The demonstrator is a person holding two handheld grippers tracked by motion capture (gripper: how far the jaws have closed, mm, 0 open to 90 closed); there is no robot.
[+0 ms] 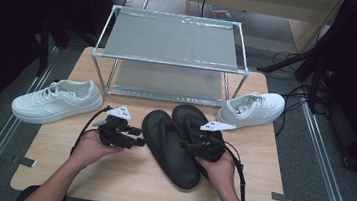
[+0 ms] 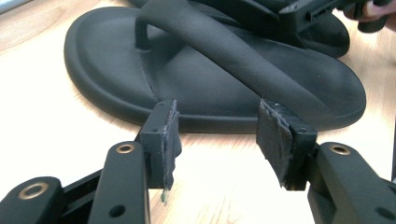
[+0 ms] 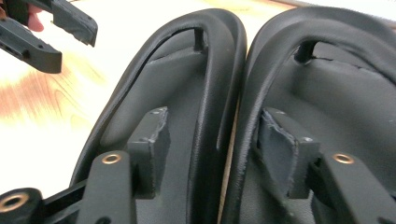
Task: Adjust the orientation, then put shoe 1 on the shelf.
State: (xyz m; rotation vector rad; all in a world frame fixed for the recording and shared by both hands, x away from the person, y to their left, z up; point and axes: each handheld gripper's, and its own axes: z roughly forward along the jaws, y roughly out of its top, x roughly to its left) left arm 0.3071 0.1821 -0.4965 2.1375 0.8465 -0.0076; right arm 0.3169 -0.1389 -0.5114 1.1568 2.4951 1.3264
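partly hidden under my right hand [image 1: 216, 166], two black sandals [image 1: 169, 147] lie side by side mid-table, long axes running front to back. my left gripper [image 2: 215, 140] and right gripper [image 3: 212, 149] both gape, gripping nothing.

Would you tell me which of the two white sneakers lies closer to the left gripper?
The white sneaker at the table's left edge, near the left gripper; the other sneaker sits across the black sandals.

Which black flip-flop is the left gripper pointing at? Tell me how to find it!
Find the metal shelf at the back of the wooden table. In front of it lie two black flip-flops side by side between two white sneakers. It's the left flip-flop, nearer the left gripper.
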